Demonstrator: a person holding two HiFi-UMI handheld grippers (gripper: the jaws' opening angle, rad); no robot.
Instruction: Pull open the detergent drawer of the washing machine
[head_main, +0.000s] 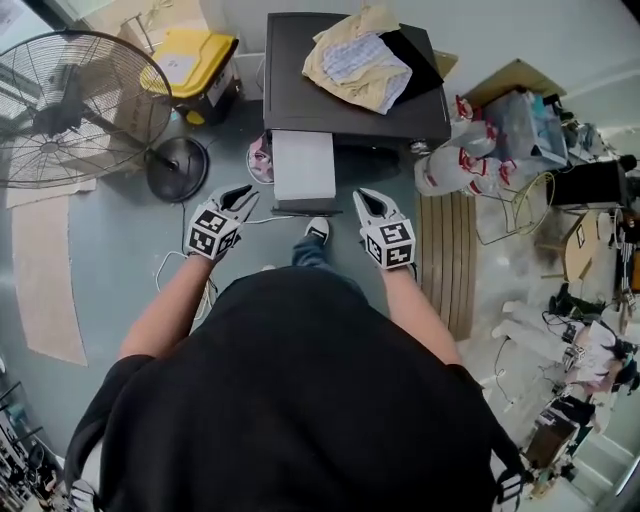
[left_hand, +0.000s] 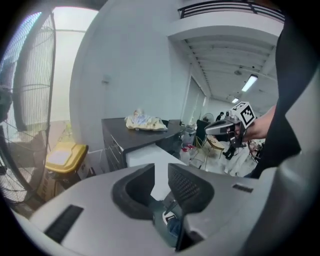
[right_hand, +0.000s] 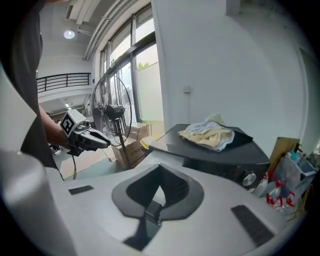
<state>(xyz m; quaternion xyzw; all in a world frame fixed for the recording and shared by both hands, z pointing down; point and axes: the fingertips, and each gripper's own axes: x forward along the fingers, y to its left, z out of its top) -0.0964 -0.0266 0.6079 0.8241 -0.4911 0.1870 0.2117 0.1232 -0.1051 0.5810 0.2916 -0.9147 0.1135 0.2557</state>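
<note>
Below the washing machine (head_main: 300, 60) at top centre, the left gripper (head_main: 240, 195) gapes slightly, empty. The right gripper (head_main: 365, 197) is closed, empty.

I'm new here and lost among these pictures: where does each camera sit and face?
Head view: on the person's head, facing steeply down at the washing machine; torso, forearms, left gripper, right gripper show.
Left gripper view: on the left gripper, along its parted jaws toward the machine; right gripper shows.
Right gripper view: on the right gripper, along its closed jaws toward the machine; left gripper shows.
All share the cloth atop the machine.
</note>
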